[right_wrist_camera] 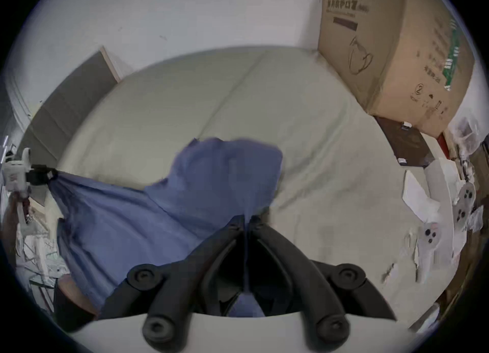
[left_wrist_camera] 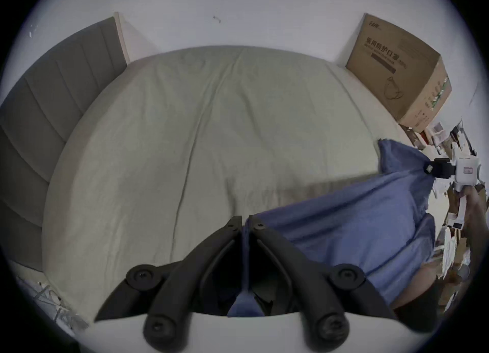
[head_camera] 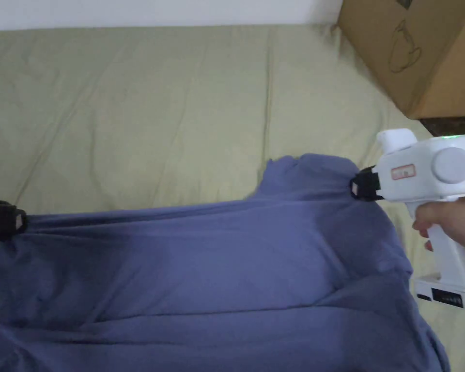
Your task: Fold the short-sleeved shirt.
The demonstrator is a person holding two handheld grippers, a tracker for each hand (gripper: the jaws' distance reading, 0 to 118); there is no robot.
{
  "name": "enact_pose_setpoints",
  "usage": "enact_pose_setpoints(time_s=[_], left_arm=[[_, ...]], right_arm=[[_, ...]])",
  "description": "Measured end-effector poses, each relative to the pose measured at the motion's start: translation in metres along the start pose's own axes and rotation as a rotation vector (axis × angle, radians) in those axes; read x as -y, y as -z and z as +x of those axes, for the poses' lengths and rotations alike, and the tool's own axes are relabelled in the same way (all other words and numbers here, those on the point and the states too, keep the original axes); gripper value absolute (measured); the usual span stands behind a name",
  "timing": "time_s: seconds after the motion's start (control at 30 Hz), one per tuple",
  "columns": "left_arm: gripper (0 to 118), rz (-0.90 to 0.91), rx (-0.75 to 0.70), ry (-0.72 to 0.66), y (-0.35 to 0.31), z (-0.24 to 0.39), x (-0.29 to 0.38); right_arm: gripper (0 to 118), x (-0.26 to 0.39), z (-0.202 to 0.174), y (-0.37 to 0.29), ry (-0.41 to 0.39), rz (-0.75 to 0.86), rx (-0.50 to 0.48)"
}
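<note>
Both my grippers pinch the blue short-sleeved shirt (head_camera: 202,271) tight: my left gripper (head_camera: 6,220) holds one edge between closed jaws, and my right gripper (head_camera: 364,186) clamps the cloth beside a sleeve. The shirt hangs stretched between them above the pale green bed sheet (head_camera: 154,106), near a cardboard box (head_camera: 420,48).

The left gripper (head_camera: 18,220) was clamped on the blue shirt (head_camera: 202,271) at its left edge, both jaws pressing cloth. The right gripper (head_camera: 357,186) pinched the shirt's upper right corner, its white body gripped by the person's hand (head_camera: 452,225) just right of the shirt.
</note>
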State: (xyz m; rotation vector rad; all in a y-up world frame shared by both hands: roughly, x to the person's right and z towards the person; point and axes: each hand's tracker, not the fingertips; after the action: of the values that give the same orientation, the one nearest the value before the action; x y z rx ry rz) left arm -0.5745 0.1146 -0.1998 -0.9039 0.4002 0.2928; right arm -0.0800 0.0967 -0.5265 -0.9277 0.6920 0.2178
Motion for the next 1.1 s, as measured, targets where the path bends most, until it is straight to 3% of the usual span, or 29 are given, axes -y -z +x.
enact_pose_setpoints(time_s=[0.27,0.43,0.5,0.57,0.7,0.73,0.8,0.9,1.0,1.03,1.07,1.1], left_arm=[[2,0.102,0.071,0.006,-0.110,-0.009,0.067],[2,0.091,0.090,0.015,-0.133,-0.009,0.136],[2,0.064,0.098,-0.050,-0.123,-0.011,0.167],[2,-0.018,0.105,-0.105,-0.105,-0.012,0.192],[2,-0.057,0.065,-0.119,-0.072,-0.014,0.225],[2,-0.059,0.065,-0.124,-0.067,-0.015,0.229],[2,-0.051,0.054,-0.133,-0.061,-0.014,0.233],[2,-0.041,0.045,-0.119,-0.054,-0.012,0.236],[4,-0.032,0.025,-0.103,-0.057,-0.005,0.234],[6,-0.030,0.014,-0.084,-0.059,-0.003,0.233],[17,-0.021,0.003,-0.070,-0.064,-0.001,0.233],[51,0.000,-0.018,-0.059,-0.073,0.003,0.230]], right_arm=[[0,0.079,-0.010,-0.141,-0.066,0.110,-0.091],[1,0.145,-0.015,-0.186,-0.095,0.102,-0.107],[1,0.176,-0.016,-0.182,-0.113,0.071,-0.083],[1,0.202,-0.014,-0.165,-0.079,-0.002,-0.093],[1,0.239,-0.009,-0.121,-0.088,-0.056,0.013],[1,0.244,-0.006,-0.112,-0.057,-0.069,0.028],[1,0.255,0.010,-0.090,0.014,-0.090,0.009],[1,0.262,0.008,-0.083,-0.022,-0.050,0.033],[1,0.262,0.006,-0.086,0.001,-0.043,0.046],[5,0.261,0.006,-0.088,0.002,-0.042,0.046],[22,0.261,0.004,-0.094,0.009,-0.044,0.041],[73,0.260,0.004,-0.101,0.022,-0.049,0.034]])
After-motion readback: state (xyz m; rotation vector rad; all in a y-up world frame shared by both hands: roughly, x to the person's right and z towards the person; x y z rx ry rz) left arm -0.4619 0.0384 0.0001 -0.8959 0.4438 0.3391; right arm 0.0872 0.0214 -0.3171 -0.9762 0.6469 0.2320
